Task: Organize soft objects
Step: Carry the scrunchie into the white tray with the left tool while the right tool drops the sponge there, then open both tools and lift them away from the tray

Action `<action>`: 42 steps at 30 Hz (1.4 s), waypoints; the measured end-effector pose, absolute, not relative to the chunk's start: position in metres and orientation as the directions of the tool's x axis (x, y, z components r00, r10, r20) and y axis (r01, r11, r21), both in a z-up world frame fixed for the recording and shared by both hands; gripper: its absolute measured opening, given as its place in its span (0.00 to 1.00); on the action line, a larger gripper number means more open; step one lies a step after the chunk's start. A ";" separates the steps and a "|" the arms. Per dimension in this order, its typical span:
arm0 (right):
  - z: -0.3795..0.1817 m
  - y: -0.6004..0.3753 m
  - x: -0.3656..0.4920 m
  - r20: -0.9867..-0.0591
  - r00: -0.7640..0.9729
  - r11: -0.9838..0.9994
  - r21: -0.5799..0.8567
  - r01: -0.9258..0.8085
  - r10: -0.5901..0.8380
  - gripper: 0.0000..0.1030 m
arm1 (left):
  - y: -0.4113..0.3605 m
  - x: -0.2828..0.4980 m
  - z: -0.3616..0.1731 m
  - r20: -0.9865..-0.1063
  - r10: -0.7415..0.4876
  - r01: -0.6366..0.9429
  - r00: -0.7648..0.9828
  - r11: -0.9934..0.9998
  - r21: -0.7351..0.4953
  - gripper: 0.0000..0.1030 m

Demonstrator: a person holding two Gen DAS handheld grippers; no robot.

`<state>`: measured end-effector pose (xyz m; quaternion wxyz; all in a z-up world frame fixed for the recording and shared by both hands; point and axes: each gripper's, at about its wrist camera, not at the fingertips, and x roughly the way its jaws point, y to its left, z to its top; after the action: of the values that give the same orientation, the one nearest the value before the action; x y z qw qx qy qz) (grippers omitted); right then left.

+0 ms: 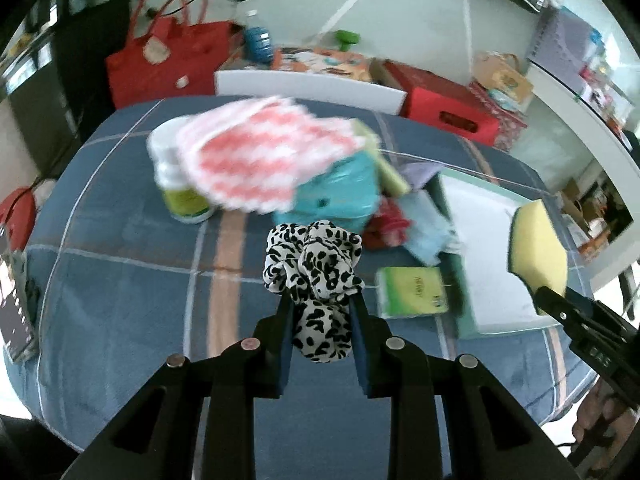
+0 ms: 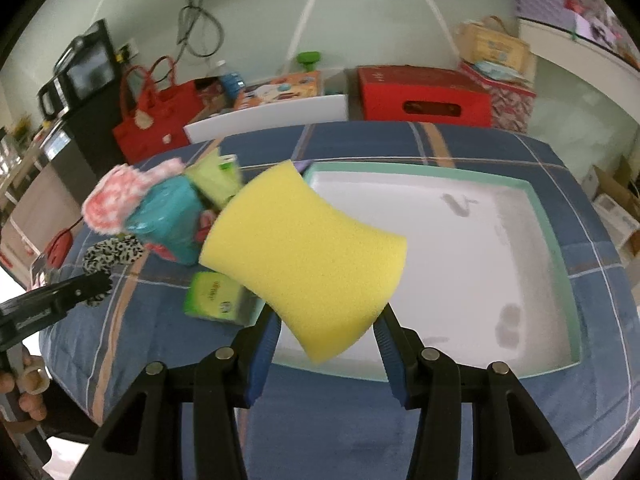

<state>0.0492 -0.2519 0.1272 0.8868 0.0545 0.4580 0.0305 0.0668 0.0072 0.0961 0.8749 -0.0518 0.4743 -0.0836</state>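
My left gripper (image 1: 320, 312) is shut on a black-and-white spotted scrunchie (image 1: 314, 268), lifted above the blue plaid cloth. In the right wrist view the same scrunchie (image 2: 110, 254) shows at the far left in the left gripper (image 2: 98, 286). My right gripper (image 2: 326, 328) is shut on a yellow sponge (image 2: 304, 260), held over the near left edge of a white tray with a teal rim (image 2: 554, 216). In the left wrist view the sponge (image 1: 538, 244) and right gripper (image 1: 550, 294) hang over the tray (image 1: 484, 312). A pile behind holds a pink-and-white checked cloth (image 1: 260, 156), a teal pouch (image 1: 340, 192) and a red item (image 1: 386, 226).
A white bottle with a green label (image 1: 180, 184) stands left of the pile. A green packet (image 1: 412, 292) lies beside the tray. A light blue cloth (image 1: 428, 232) lies near it. Red bag (image 1: 160, 60), red box (image 1: 448, 108) and a white board (image 1: 308, 88) stand beyond the table.
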 end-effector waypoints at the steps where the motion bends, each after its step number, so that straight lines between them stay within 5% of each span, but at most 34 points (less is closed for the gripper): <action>1: 0.127 -0.259 0.050 -0.810 0.579 0.992 0.123 0.010 0.095 0.50 | 0.000 0.068 0.099 -0.820 -0.205 0.116 0.535 0.979 -0.170 0.26; 27: 0.098 -0.396 0.045 -0.874 0.471 0.952 0.034 0.305 -0.119 0.51 | -0.206 0.100 0.078 -0.863 -0.320 0.509 0.390 0.856 -0.088 0.28; 35: 0.100 -0.399 0.046 -0.882 0.455 0.948 0.030 0.317 -0.124 0.59 | -0.207 0.100 0.082 -0.854 -0.335 0.510 0.398 0.854 -0.097 0.53; 42: 0.112 -0.389 0.039 -0.875 0.468 0.952 0.027 0.305 -0.125 0.61 | -0.188 0.095 0.094 -0.851 -0.315 0.458 0.421 0.883 -0.101 0.56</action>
<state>0.0392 -0.3894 0.1120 0.8519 0.0901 0.5001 -0.1262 0.0946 -0.1885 0.0941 0.8396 0.0734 0.4867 -0.2299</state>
